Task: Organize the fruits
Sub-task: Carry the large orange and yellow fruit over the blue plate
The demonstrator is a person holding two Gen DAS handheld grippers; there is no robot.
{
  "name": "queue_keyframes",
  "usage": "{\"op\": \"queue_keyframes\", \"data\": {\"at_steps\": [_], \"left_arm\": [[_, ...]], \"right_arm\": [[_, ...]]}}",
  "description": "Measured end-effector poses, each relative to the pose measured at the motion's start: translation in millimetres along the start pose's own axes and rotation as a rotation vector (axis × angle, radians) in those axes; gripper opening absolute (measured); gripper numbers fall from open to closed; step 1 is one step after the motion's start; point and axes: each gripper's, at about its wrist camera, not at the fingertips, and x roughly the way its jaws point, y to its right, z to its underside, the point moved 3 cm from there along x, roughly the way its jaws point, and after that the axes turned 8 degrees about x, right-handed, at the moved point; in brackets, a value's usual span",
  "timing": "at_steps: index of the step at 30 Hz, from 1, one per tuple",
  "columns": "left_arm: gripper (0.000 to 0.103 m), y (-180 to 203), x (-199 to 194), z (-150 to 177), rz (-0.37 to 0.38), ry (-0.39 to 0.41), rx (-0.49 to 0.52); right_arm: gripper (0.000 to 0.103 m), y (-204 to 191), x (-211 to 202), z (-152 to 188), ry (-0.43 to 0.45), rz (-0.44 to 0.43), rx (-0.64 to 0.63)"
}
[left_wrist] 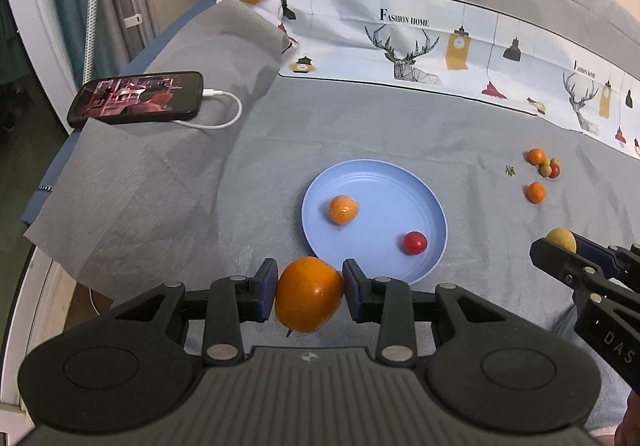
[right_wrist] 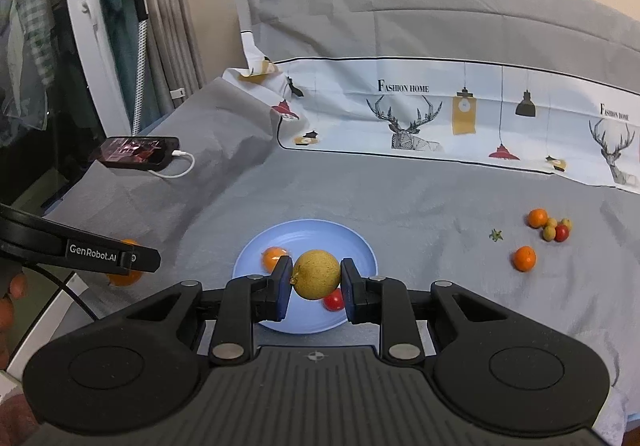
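Left wrist view: left hand-held gripper [left_wrist: 310, 296] clamps an orange [left_wrist: 309, 296] at the blue plate's [left_wrist: 400, 182] 7 o'clock; right hand-held gripper [right_wrist: 316, 280] holds a yellowish fruit [right_wrist: 317, 274] above it. Both look ready for releasing onto the plate.

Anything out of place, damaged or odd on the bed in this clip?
One small oddity: a loose green calyx lies alone on the grey sheet, apart from the fruit cluster. Otherwise normal: left gripper holds an orange, right gripper holds a yellow fruit over the blue plate.
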Motion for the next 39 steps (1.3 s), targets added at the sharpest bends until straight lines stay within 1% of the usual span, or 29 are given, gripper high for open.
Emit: {"op": "queue_keyframes", "data": {"at_steps": [11,24,26,28,29,30,31,32,33,34,35,37,39], "left_arm": [[0.039,-3,-5,0,0.012,0.020,-0.011],[0.037,-2,-4,-7,0.013,0.021,-0.011],[0.025,-2,-3,-8,0.012,0.020,-0.008],[0.025,-1,-3,-10,0.008,0.026,-0.004],[0.021,0,-2,-12,0.006,0.044,-0.007],[0.017,2,3,-18,-0.001,0.093,0.005],[0.007,5,13,-28,-0.032,0.120,0.042],[0.002,6,28,-42,-0.087,0.119,0.077],[0.002,2,45,-57,-0.095,0.115,0.048],[0.002,-4,61,-71,-0.054,0.109,0.009],[0.001,-7,73,-80,-0.049,0.097,0.002],[0.001,-10,94,-93,-0.084,0.090,0.016],[0.001,-14,107,-93,-0.072,0.068,0.022]], "right_arm": [[0.027,-2,-5,0,0.009,0.013,-0.012],[0.027,1,1,1,-0.011,0.013,-0.010],[0.027,2,2,2,-0.014,0.013,-0.008],[0.027,3,4,2,-0.018,0.014,-0.006],[0.027,3,6,2,-0.020,0.018,-0.005],[0.027,2,9,1,-0.023,0.028,-0.015],[0.027,1,15,-1,-0.021,0.031,-0.024],[0.027,3,24,-6,-0.033,0.018,-0.006],[0.027,8,36,-12,-0.066,-0.017,0.038],[0.027,13,44,-17,-0.071,-0.043,0.075],[0.027,19,51,-20,-0.044,-0.053,0.082],[0.027,31,63,-21,-0.019,-0.017,0.045],[0.027,48,80,-18,-0.045,-0.007,0.069]]}}
